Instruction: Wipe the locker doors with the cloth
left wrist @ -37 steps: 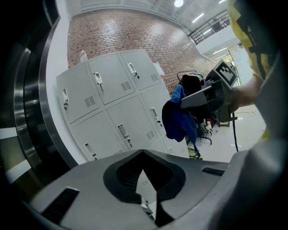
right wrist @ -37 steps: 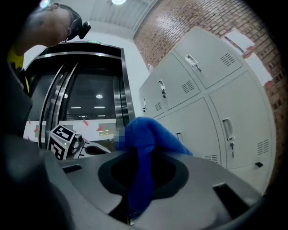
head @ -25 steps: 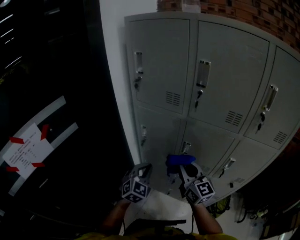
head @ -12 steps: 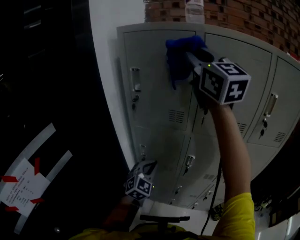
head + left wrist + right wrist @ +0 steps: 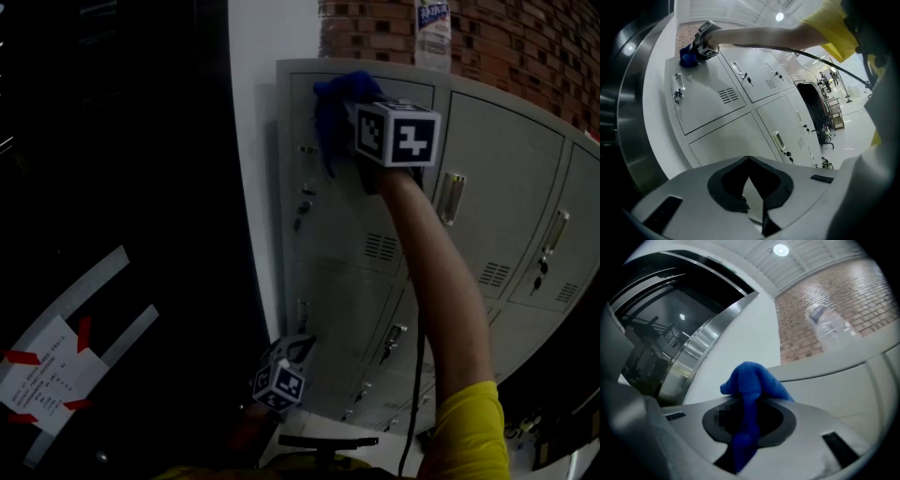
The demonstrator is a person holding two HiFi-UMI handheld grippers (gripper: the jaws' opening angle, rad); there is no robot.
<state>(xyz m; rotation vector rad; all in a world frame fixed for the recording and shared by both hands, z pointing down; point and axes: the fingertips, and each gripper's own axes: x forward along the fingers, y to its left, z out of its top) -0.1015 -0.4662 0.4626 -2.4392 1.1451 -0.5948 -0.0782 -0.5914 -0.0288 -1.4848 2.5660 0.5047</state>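
Up from the bottom row a second ago, the right gripper (image 5: 364,111) now presses the blue cloth (image 5: 336,101) against the top of the upper-left locker door (image 5: 375,211), further left along it than half a second back. In the right gripper view its jaws pinch the cloth (image 5: 752,380) between them, and the loose end bunches up past the tips. A raised arm in a yellow sleeve (image 5: 464,422) carries it. The left gripper (image 5: 296,347) hangs low beside the bottom lockers (well apart from the cloth), and in its own view the fingertips (image 5: 750,161) meet with nothing between them. A plastic bottle (image 5: 432,33) stands on the locker top, against the brick wall (image 5: 525,47).
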